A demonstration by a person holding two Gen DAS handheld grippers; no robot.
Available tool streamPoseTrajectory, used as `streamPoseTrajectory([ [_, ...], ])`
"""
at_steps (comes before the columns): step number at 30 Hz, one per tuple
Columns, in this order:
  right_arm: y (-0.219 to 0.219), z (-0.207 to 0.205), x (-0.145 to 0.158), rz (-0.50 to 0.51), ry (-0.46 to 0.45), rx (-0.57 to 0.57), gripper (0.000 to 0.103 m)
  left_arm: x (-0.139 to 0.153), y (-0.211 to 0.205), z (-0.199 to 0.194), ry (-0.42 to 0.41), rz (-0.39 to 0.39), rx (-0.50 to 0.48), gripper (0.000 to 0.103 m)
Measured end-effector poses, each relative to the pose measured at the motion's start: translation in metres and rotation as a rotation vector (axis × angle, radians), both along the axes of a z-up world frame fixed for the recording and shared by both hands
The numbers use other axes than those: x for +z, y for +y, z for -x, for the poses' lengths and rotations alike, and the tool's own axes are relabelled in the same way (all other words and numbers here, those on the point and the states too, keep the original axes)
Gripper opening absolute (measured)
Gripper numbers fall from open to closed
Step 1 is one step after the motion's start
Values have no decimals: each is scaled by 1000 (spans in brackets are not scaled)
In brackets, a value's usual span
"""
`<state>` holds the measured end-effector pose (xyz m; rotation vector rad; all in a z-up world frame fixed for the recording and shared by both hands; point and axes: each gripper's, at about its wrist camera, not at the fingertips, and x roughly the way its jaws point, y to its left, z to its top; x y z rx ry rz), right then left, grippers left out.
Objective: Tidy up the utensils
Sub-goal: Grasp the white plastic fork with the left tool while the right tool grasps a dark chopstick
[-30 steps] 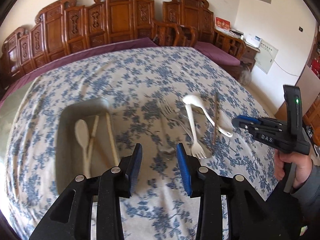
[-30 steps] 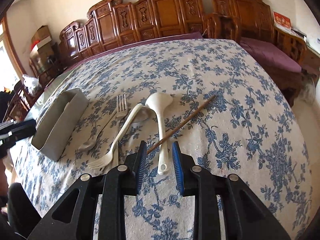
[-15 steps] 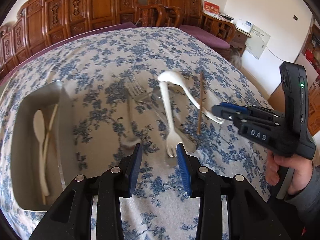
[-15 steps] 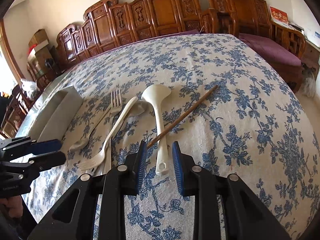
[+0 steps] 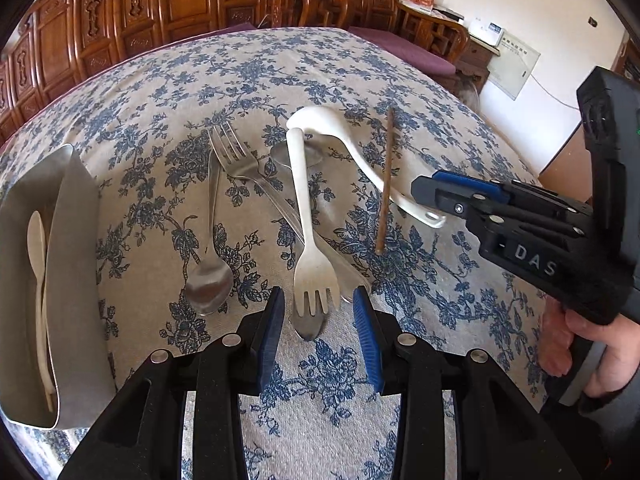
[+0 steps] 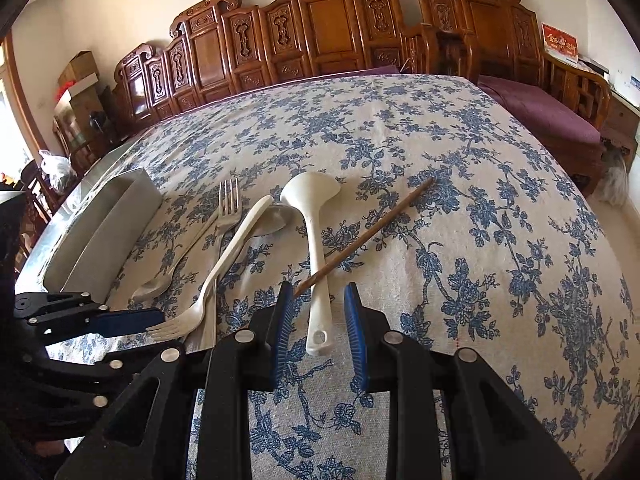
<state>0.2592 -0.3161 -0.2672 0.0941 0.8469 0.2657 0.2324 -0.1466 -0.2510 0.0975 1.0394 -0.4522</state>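
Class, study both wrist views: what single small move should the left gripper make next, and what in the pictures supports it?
Probably lower the left gripper and close on the white plastic fork. Its jaws are open and straddle the fork's tines, and the fork lies on top of the other utensils. The grey tray to the left already holds a white spoon. The right gripper is open around the white ladle handle.

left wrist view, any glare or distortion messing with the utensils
Left wrist view: fisheye bends the table edge, and light glints off the metal spoon, but the white fork is sharp between the open left gripper. Right wrist view: same curvature, bright window at left, white ladle crisp.
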Motion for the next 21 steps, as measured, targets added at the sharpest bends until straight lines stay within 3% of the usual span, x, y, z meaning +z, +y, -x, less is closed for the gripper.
streamPoseTrajectory([
  [2, 1, 0, 0, 5, 0, 4, 28, 1, 0, -1, -4, 2, 6, 31],
  [3, 2, 0, 0, 4, -1, 5, 28, 2, 0, -1, -6, 5, 8, 23],
  [4, 2, 0, 1, 4, -2, 5, 28, 3, 1, -1, -9, 11, 9, 22],
  [21, 9, -32, -12, -30, 45, -64, 28, 37, 39, 27, -135, 88, 54, 21],
])
